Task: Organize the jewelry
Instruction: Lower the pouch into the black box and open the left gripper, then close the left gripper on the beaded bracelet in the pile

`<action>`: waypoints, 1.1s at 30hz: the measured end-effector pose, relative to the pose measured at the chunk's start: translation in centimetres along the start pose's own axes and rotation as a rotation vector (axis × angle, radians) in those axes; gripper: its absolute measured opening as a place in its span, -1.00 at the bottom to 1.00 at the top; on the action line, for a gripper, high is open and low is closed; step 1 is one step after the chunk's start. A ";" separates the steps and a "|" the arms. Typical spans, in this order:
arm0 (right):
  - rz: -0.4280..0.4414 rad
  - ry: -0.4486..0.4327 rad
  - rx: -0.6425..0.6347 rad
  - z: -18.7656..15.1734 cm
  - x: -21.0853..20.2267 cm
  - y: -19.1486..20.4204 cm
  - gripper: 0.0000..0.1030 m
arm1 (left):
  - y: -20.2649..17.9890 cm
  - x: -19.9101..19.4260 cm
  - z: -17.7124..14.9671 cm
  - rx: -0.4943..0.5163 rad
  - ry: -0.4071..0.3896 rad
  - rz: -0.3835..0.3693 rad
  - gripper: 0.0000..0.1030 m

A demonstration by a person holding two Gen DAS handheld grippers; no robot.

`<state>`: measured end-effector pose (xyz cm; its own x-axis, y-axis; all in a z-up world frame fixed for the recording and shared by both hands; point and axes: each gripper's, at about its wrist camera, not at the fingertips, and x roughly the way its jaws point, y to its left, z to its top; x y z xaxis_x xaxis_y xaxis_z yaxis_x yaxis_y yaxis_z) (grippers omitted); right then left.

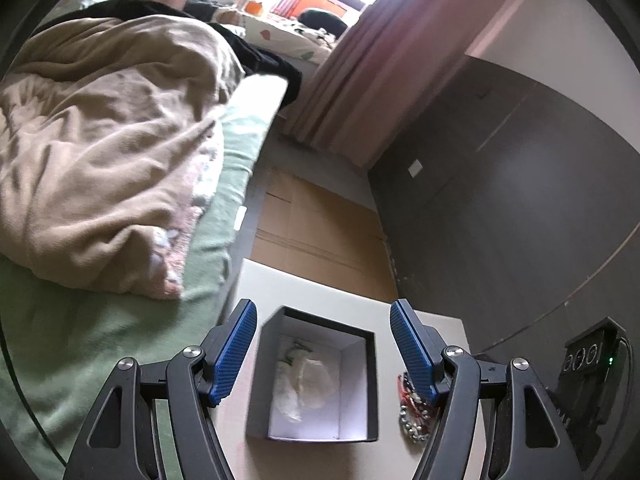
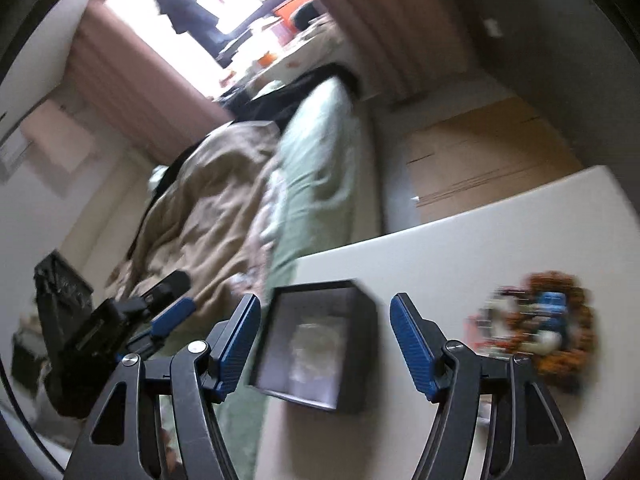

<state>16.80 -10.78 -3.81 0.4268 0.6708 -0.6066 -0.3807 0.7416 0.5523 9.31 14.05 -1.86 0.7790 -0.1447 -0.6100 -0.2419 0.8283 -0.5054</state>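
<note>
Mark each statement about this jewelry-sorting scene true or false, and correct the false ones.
1. The black box on the white table has its lid on. False: it is open, showing a white lining.
2. Something pale and crumpled, like a small bag, lies inside the box. True.
3. The left claw is clamped on the box. False: its jaws stand open around the box without touching it.
4. A heap of beaded jewelry lies on the table to the right of the box. True.
5. The right claw holds a bracelet. False: its jaws are open and empty.
</note>
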 end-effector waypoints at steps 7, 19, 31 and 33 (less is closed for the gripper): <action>-0.098 -0.071 0.082 -0.6 -4.6 -4.1 0.32 | -3.5 1.0 -1.5 0.108 0.008 0.006 0.47; -0.235 -0.165 0.208 -2.9 -10.1 -9.2 0.32 | -9.5 2.5 -5.1 0.279 0.039 -0.050 0.86; -0.253 -0.124 0.349 -4.0 -11.8 -12.9 0.86 | -12.3 4.3 -7.6 0.310 0.104 -0.082 0.94; -0.255 -0.124 0.374 -4.2 -12.2 -13.5 0.86 | -12.5 4.9 -8.0 0.308 0.129 -0.083 0.94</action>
<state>13.31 -28.94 -6.26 0.5721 0.4450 -0.6890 0.0611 0.8146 0.5768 11.57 -1.30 -3.42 0.7042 -0.2699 -0.6567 0.0210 0.9324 -0.3607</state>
